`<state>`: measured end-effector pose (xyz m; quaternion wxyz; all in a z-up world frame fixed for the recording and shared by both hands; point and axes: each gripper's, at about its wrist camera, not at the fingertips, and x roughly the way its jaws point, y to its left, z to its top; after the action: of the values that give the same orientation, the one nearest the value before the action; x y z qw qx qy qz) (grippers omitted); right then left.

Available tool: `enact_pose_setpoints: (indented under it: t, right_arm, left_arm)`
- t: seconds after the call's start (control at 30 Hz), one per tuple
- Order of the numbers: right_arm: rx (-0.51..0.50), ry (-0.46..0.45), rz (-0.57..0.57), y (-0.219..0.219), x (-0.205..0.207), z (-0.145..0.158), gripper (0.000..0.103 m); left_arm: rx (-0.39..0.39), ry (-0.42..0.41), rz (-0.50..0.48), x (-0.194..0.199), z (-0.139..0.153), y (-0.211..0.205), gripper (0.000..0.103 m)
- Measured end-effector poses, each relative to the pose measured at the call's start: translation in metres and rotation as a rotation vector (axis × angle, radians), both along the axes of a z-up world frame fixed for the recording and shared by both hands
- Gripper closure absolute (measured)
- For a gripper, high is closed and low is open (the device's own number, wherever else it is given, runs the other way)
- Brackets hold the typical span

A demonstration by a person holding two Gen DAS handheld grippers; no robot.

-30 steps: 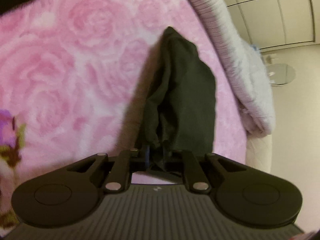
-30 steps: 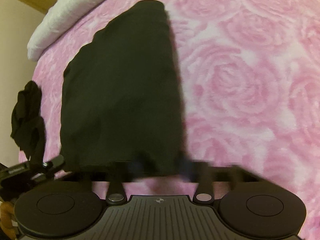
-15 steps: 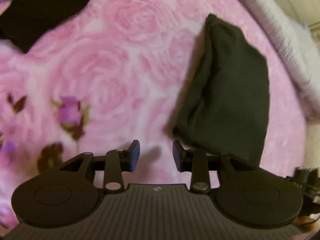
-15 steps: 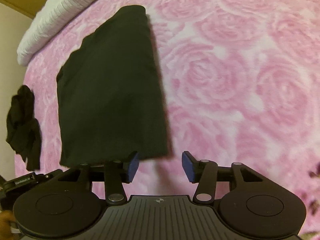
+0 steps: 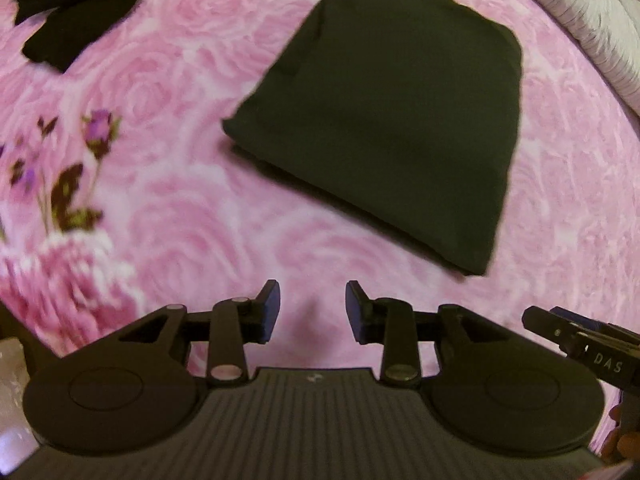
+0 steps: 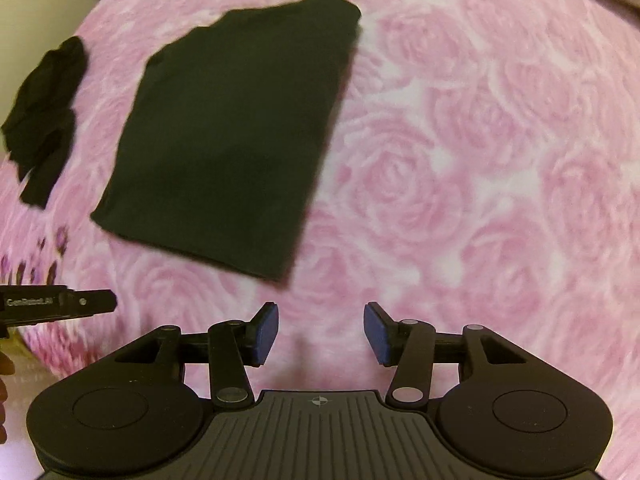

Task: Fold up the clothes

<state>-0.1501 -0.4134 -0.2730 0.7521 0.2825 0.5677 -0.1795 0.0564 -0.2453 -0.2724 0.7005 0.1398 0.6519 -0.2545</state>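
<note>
A folded black garment (image 5: 384, 120) lies flat on the pink rose-patterned blanket (image 5: 192, 208); it also shows in the right wrist view (image 6: 236, 136). My left gripper (image 5: 312, 312) is open and empty, held above the blanket just short of the garment's near edge. My right gripper (image 6: 320, 332) is open and empty, also short of the garment, to the right of its near corner. A second, crumpled black garment (image 5: 68, 8) lies at the far left; it also shows in the right wrist view (image 6: 44, 120).
A white-grey pillow or folded cover (image 5: 592, 28) runs along the blanket's far right edge. The right tool's body (image 5: 588, 348) shows at the left view's right edge, and the left tool (image 6: 52, 304) at the right view's left edge.
Both grippers let go of the black garment, opened and drew back. The garment now lies flat and folded on the blanket, farther from both grippers.
</note>
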Motion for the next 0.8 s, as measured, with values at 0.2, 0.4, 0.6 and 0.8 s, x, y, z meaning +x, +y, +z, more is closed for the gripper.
enact_pose_setpoints:
  t: [0.2,0.4,0.6,0.8]
  right_arm:
    - [0.009,-0.026,0.051,-0.016,-0.023,0.017,0.053]
    - [0.047,-0.046,0.04,-0.026,-0.031,0.011,0.053]
    - [0.404,-0.275,-0.196,-0.046,-0.04,-0.039,0.053]
    - [0.579,-0.403,-0.415,-0.05,-0.031,-0.092,0.053]
  left_arm:
    - [-0.005,-0.019,0.018,-0.037,0.017,-0.014,0.072]
    - [-0.085,0.036,0.11,-0.035,0.009,-0.012,0.069]
    - [-0.553,0.227,0.512,-0.008,-0.042,0.049,0.065]
    - [-0.613,0.257,0.663,0.016,-0.093,0.067,0.064]
